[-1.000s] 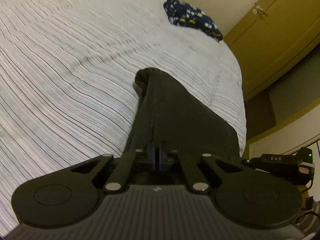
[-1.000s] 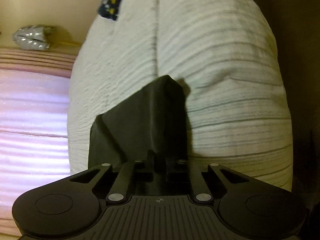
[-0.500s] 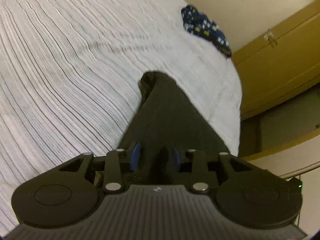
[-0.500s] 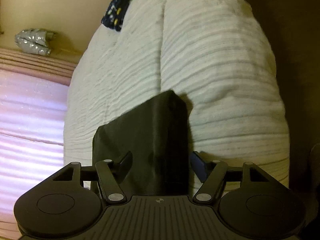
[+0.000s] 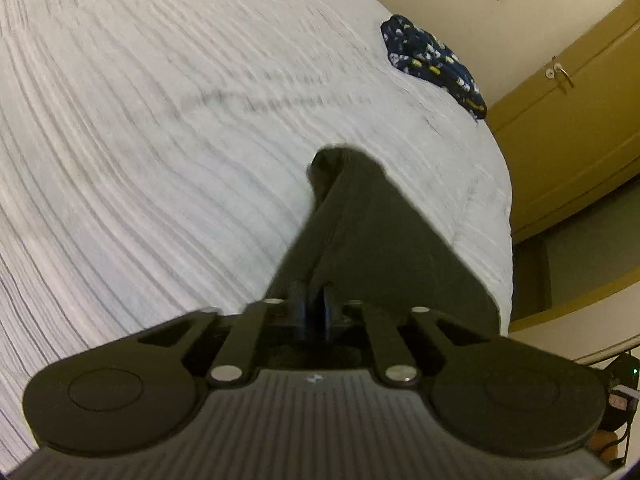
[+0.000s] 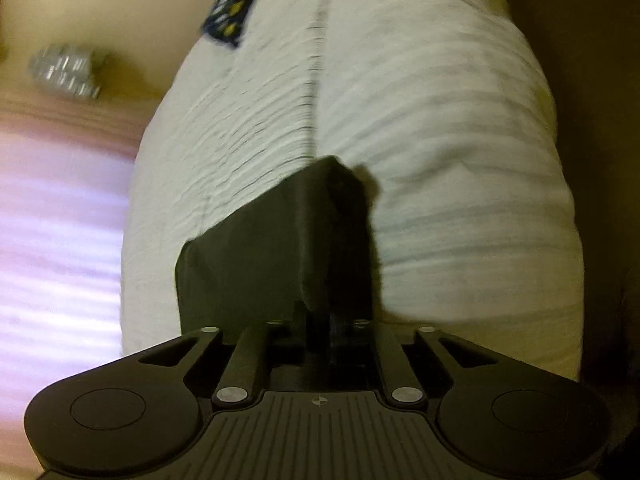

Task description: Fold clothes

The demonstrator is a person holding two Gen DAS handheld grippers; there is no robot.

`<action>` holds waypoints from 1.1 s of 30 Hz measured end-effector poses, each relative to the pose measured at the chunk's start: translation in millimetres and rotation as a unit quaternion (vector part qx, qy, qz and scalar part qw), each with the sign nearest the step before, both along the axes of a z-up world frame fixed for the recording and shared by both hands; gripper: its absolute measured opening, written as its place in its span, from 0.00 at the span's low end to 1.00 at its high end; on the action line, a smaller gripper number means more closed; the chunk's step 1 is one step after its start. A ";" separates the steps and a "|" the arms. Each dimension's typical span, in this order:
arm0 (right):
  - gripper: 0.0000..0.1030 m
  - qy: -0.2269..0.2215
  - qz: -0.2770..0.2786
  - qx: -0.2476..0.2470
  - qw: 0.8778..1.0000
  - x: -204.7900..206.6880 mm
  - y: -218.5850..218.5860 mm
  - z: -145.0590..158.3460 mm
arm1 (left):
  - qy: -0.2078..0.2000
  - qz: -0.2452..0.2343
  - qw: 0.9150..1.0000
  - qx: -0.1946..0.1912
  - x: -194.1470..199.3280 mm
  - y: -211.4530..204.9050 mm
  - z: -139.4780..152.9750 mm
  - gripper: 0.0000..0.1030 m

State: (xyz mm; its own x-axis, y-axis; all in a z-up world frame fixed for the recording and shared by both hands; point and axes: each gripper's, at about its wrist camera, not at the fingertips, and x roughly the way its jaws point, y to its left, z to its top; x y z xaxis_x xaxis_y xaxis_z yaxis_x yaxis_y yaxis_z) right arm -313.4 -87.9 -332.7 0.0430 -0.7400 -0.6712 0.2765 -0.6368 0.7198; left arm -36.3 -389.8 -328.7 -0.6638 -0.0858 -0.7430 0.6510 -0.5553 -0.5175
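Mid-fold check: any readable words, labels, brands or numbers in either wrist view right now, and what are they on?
No readable text in either view.
Left hand-held gripper: only a small emblem on its body, no letters.
Right hand-held gripper: only a small crosshair mark.
Patterned navy garment: print too blurred to read.
Black garment: no label visible.

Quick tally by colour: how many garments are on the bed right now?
Black garment, pinched by left gripper and right gripper: 1
Navy patterned garment, far edge of the striped bedspread: 1
Total: 2
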 end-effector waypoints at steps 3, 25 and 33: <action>0.64 0.024 -0.030 -0.006 0.999 -18.3 3.1 12.2 | 0.010 0.008 1.000 -0.005 -10.9 -14.6 14.5 0.31; 0.14 0.008 -0.034 -0.021 0.999 -53.1 -30.0 -28.5 | 0.014 -0.051 0.997 -0.052 -75.8 -45.9 -45.5 0.07; 0.62 -0.024 -0.009 -0.031 0.999 -33.9 0.0 -5.9 | -0.010 -0.021 1.000 0.010 -22.6 -31.3 -10.9 0.29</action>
State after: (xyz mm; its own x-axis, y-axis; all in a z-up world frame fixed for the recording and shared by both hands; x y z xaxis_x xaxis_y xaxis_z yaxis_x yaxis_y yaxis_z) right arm -347.3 -87.9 -338.6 0.0597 -0.7809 -0.6218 0.2292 -0.5955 0.7700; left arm -58.8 -421.2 -339.5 -0.6508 -0.0435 -0.7580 0.6384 -0.5718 -0.5152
